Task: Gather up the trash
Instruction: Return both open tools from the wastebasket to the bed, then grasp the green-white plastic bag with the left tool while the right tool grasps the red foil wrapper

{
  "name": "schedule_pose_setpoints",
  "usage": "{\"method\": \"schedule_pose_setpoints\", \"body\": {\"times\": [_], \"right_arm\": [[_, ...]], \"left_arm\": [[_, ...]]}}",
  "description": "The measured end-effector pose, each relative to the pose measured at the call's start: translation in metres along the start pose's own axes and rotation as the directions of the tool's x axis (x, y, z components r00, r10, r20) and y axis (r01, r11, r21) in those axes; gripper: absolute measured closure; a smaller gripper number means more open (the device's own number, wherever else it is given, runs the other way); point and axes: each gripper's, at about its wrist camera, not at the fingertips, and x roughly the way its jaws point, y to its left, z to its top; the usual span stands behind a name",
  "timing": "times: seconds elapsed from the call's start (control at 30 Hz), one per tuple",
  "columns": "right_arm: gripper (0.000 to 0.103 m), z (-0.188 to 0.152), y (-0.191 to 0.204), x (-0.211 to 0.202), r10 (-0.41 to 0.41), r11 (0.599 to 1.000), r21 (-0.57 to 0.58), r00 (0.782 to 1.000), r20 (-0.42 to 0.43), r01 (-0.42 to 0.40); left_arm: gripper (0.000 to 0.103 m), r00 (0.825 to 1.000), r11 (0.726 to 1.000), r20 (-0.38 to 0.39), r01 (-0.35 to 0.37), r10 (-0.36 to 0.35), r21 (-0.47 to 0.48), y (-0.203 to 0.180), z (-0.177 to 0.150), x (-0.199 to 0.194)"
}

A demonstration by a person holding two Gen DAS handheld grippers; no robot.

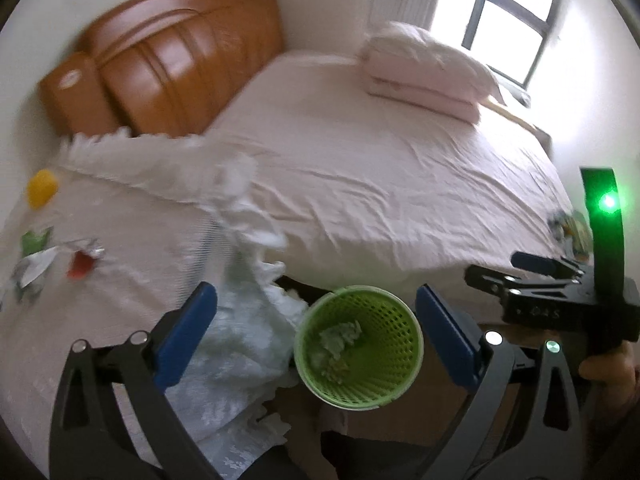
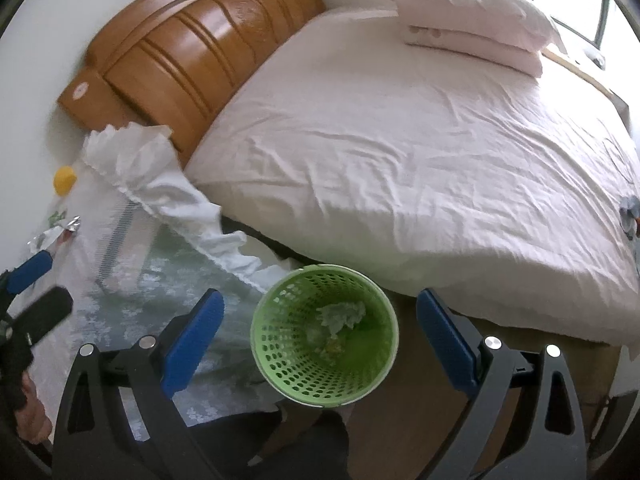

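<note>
A green mesh basket (image 1: 384, 372) stands on the floor beside the bed, with crumpled pale paper (image 1: 340, 336) lying inside it. My left gripper (image 1: 316, 334) hangs over the basket, open, nothing between its blue pads. My right gripper (image 2: 320, 336) is also above the basket (image 2: 360, 372), open and empty. On the lace-covered side table (image 1: 132, 300) at the left lie a yellow object (image 1: 40, 188), a green wrapper (image 1: 36, 240), silver foil (image 1: 36, 270) and a red scrap (image 1: 80, 268). More colourful litter (image 1: 572, 232) sits at the bed's right edge.
A bed with a pale pink sheet (image 2: 400, 152) fills the middle, backed by a wooden headboard (image 2: 192, 52). Folded bedding (image 2: 472, 24) lies by the window. A frilled white cloth (image 2: 168, 200) hangs between table and bed. A hand (image 1: 608, 364) holds the other gripper at the right.
</note>
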Motion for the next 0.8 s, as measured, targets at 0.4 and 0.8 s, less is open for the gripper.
{"method": "schedule_pose_setpoints", "body": {"times": [0.4,0.8], "right_arm": [[0.002,0.025,0.106,-0.002,0.168,0.977,-0.142,0.985,0.043,-0.161],[0.002,0.021,0.208,0.020,0.239,0.928,-0.280,0.970,-0.054,-0.244]], "left_arm": [[0.008,0.976,0.946,0.029,-0.202,0.216,-0.252,0.117,-0.031,-0.056],[0.008,0.952,0.866,-0.005,-0.281,0.307,-0.414,0.204,-0.067,-0.080]]}}
